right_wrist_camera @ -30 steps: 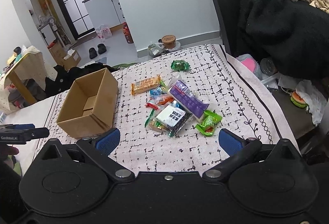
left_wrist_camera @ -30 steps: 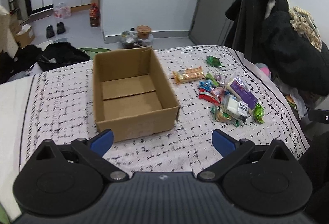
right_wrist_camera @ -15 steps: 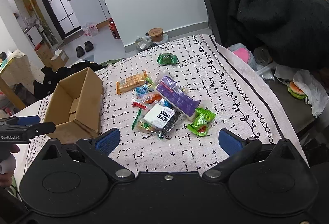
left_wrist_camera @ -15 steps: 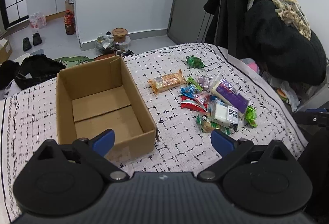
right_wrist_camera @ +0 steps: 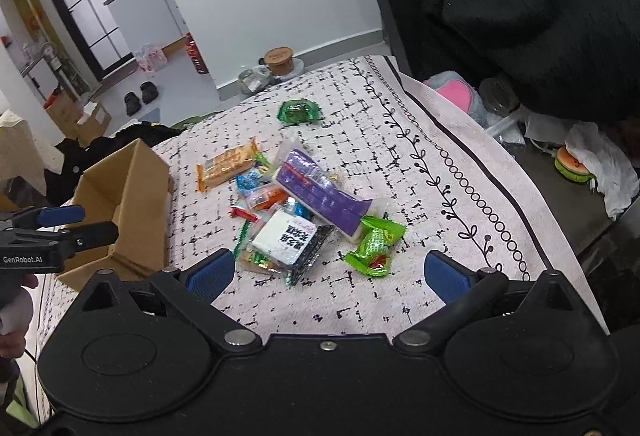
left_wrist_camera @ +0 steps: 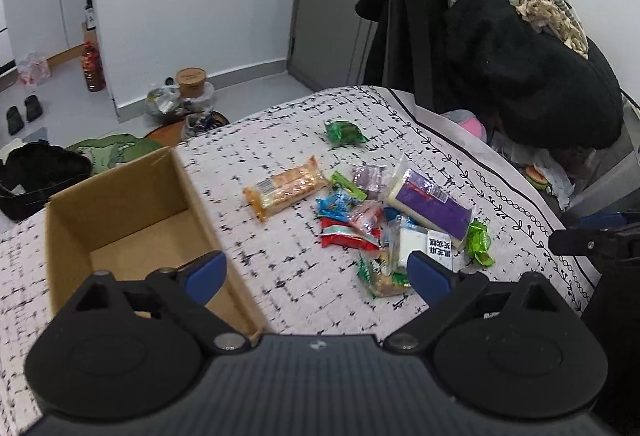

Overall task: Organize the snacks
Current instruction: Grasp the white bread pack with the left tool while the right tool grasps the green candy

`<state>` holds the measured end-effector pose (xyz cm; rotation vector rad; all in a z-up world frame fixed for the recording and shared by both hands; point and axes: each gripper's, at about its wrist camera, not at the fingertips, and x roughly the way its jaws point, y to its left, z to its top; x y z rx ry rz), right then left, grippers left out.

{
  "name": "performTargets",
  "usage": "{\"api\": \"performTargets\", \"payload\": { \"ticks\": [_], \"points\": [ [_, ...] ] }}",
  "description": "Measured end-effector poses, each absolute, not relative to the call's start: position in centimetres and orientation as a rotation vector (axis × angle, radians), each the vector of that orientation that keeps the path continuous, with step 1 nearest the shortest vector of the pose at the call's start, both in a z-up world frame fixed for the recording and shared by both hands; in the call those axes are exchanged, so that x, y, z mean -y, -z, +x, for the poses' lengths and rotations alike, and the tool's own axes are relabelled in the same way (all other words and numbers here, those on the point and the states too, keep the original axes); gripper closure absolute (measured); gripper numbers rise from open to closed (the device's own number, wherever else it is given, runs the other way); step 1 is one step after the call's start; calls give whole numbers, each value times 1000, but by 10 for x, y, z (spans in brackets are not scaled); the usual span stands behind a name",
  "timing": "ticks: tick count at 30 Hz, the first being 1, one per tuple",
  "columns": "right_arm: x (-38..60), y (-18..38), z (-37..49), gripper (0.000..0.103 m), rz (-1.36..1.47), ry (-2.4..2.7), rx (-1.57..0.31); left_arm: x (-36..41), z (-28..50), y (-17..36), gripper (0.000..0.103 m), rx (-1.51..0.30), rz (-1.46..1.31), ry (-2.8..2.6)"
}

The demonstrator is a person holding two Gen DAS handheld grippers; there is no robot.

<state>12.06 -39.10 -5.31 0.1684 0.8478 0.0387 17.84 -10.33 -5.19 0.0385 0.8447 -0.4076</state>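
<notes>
Hovering over the snack pile (left_wrist_camera: 384,220), the left claw (left_wrist_camera: 316,274) is closing, empty.

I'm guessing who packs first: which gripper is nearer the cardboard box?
Left. The left gripper hangs by the box's near corner, one finger over its rim, jaws closing on nothing. The right gripper sits past the snack pile, farther off.

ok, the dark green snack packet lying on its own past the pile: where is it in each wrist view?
Left wrist: dark green packet sits upper centre, alone on the patterned cloth, beyond the orange cracker pack.
Right wrist: dark green packet sits upper centre-left, again beyond the orange cracker pack.
Shared landmark: the open cardboard box, left of the snacks in both.
</notes>
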Motion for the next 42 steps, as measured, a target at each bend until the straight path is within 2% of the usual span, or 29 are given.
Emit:
{"api": "performTargets", "payload": {
  "ticks": [7,15,24,31,34,36,42],
  "points": [
    [395,66,137,10,199,-2,-877,119,197,67,10,-864,17,434],
    [403,86,157,26,263,38,-921,136,215,85,20,-896,-16,463],
    [416,110,174,45,308,65,-972,164,230,100,21,-941,-21,494],
    [425,131,189,47,351,59,-989,185,237,110,20,-975,4,515],
    [427,141,194,57,359,58,-1002,196,238,115,19,-987,25,522],
    [430,148,198,78,372,47,-1029,202,239,117,19,-990,30,532],
    [436,143,197,82,346,29,-1042,223,242,126,18,-1022,50,566]
  ]
}}
